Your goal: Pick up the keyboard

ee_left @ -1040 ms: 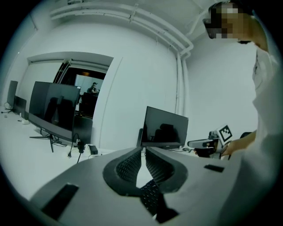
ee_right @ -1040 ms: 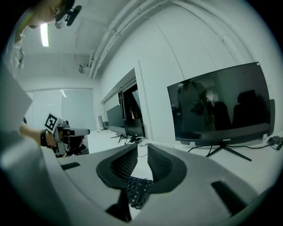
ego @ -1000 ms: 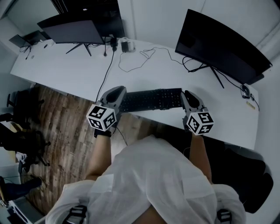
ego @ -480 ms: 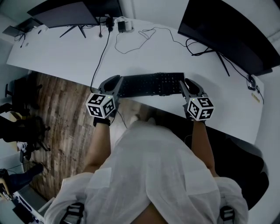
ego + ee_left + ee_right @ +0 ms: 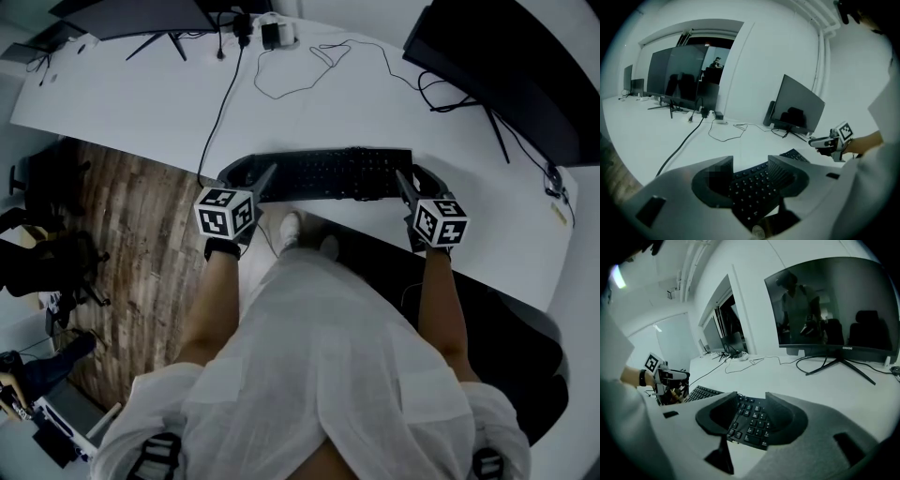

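Observation:
A black keyboard [image 5: 333,173] lies along the front edge of the white desk [image 5: 141,103]. My left gripper [image 5: 251,176] is at its left end and my right gripper [image 5: 411,184] at its right end. In the left gripper view the keyboard [image 5: 754,190] runs between the two pads of the left gripper [image 5: 750,171]. That gripper's jaws are opening and stand clear of the keys. In the right gripper view the keyboard's end [image 5: 751,420] sits between the parted, opening jaws of the right gripper [image 5: 751,405].
A large curved monitor [image 5: 506,66] stands at the back right, with another monitor [image 5: 141,14] at the back left. Loose cables [image 5: 309,66] cross the desk behind the keyboard. Wooden floor [image 5: 122,234] and a chair [image 5: 47,262] lie left of the person.
Both grippers have come down with the keyboard, from above the desk's front edge onto the desk. The jaws of both have parted.

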Tool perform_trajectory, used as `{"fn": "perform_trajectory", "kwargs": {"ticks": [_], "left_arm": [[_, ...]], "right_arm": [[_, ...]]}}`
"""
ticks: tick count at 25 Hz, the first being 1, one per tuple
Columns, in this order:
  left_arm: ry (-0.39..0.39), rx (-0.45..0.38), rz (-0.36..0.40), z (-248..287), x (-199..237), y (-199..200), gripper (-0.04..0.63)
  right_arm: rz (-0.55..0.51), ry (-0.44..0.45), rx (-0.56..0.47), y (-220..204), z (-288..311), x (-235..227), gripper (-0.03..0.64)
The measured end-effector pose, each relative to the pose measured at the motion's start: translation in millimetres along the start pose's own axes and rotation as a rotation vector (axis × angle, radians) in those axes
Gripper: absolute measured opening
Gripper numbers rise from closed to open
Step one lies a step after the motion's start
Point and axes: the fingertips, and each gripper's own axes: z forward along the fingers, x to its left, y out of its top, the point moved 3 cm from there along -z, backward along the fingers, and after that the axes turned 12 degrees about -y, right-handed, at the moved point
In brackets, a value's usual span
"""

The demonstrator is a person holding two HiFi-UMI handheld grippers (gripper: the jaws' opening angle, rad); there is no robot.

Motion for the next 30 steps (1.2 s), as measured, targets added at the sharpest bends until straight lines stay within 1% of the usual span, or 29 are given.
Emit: {"fn": "perform_trajectory", "kwargs": {"ticks": [1, 2, 5, 7, 9, 12, 15, 18, 22, 25, 30], "left_arm": [[0.012, 0.018, -0.013, 2, 6, -5, 0.224], [0.022, 0.036, -0.026, 3, 11, -11, 0.24], [0.053, 0.084, -0.063, 7, 28, -26, 0.271], [0.075, 0.114, -0.089, 9, 38, -34, 0.296], [0.091, 0.146, -0.116, 11, 45, -43, 0.305], [0.109, 0.199, -0.149, 13, 52, -59, 0.326], [0.104, 0.245, -0.186, 17, 55, -76, 0.34], [0.082, 0.277, -0.228, 24, 55, -91, 0.351], [0.092, 0.316, -0.251, 27, 60, -97, 0.356], [0.097, 0.333, -0.263, 30, 62, -99, 0.359], [0.082, 0.34, -0.283, 30, 65, -100, 0.367]], "right_arm": [[0.001, -0.003, 0.016, -3, 4, -1, 0.195], [0.003, -0.007, 0.033, -7, 7, -3, 0.204], [0.012, -0.018, 0.085, -19, 19, -6, 0.25], [0.018, -0.025, 0.125, -28, 27, -8, 0.295], [0.023, -0.024, 0.163, -37, 34, -10, 0.344], [0.04, -0.024, 0.215, -50, 43, -13, 0.39], [0.061, -0.021, 0.266, -60, 52, -17, 0.439], [0.085, -0.008, 0.311, -67, 58, -19, 0.457], [0.099, -0.002, 0.351, -74, 64, -21, 0.459], [0.113, 0.006, 0.366, -78, 66, -25, 0.462], [0.127, 0.005, 0.368, -79, 68, -24, 0.462]]}}
